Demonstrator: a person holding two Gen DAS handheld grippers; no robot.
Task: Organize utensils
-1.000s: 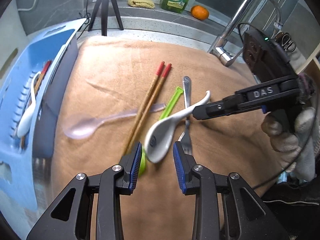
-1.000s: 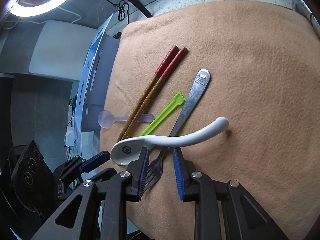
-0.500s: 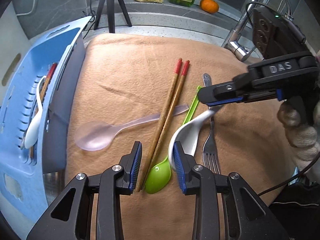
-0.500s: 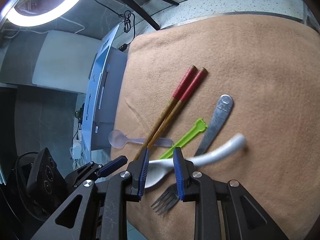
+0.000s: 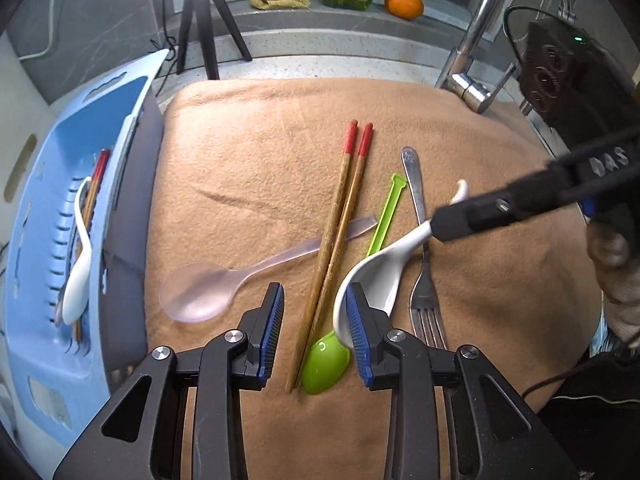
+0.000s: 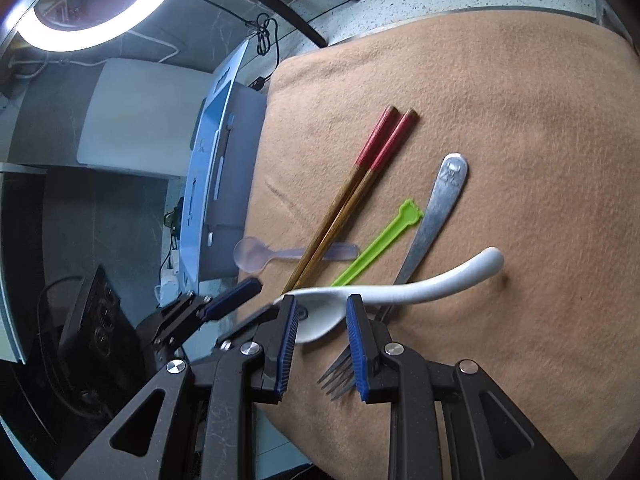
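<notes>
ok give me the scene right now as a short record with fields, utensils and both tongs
surface: tan cloth
held: white spoon, handle clamped in right tongs, bowl lifted
left tongs: jaws apart, nothing gripped, over the chopsticks and green spoon
still on cloth: chopsticks, green spoon, clear spoon, fork
crossing: chopsticks lie over clear spoon's handle
bin: blue basket, already holds a white spoon and chopsticks

speckled counter (image 5: 320, 64), chrome faucet (image 5: 476, 36), ring light (image 6: 84, 20)
</notes>
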